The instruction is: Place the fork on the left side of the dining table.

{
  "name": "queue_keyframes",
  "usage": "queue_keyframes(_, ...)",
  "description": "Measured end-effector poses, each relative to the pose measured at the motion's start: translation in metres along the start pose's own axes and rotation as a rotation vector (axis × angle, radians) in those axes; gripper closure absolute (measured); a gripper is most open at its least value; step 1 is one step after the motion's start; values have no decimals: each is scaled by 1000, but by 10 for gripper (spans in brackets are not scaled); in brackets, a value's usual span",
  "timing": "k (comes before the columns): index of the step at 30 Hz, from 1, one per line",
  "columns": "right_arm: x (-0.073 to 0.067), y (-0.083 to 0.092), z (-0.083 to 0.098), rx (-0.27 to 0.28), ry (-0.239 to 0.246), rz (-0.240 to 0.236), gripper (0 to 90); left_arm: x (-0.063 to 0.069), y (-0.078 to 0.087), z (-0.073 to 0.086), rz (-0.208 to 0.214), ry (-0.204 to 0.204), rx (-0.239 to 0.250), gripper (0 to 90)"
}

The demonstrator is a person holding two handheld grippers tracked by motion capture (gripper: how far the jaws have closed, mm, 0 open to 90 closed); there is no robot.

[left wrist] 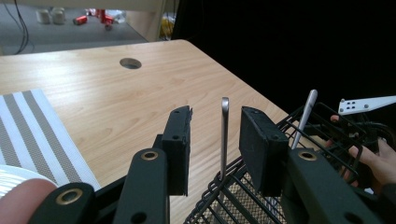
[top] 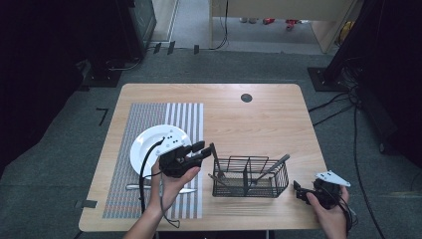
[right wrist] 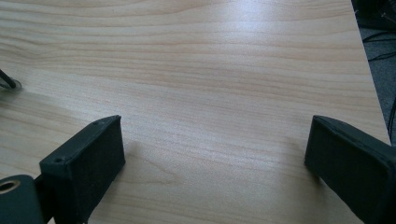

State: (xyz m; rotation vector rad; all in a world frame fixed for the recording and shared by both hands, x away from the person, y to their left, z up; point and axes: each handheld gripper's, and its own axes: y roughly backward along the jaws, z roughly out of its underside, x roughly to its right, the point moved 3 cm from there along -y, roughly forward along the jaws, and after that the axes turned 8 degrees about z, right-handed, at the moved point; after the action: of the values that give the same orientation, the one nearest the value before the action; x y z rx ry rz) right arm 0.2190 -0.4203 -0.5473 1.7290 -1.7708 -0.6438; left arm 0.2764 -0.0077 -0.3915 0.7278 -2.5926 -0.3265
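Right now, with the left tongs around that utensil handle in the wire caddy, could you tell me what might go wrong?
1. The left tongs straddle the utensil handle without the pads pressing it, and it sits nearer one pad; closing could tip it rather than grip it.
2. The wire caddy looks light and the right tongs are apart from it, so lifting might drag it.
3. A second handle leans nearby and could snag.

One wire basket point(top: 250, 177) is sitting beside the left jaws, holding two utensil handles point(left wrist: 224, 135), one standing between those jaws. One white plate point(top: 155, 147) and one knife point(top: 137, 187) are lying behind them on one striped placemat point(top: 122, 164).
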Motion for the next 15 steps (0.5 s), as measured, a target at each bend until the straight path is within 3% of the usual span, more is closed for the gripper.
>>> queue_keyframes(7,0,0,0,0,-3,-1,46,0,-10,-1,7,12,-29,655)
queue_keyframes(11,0,0,0,1,0,0,46,-2,-15,-1,81,43,-40,776)
queue_keyframes(15,0,0,0,1,-1,0,46,-1,-15,-1,92,39,-30,874)
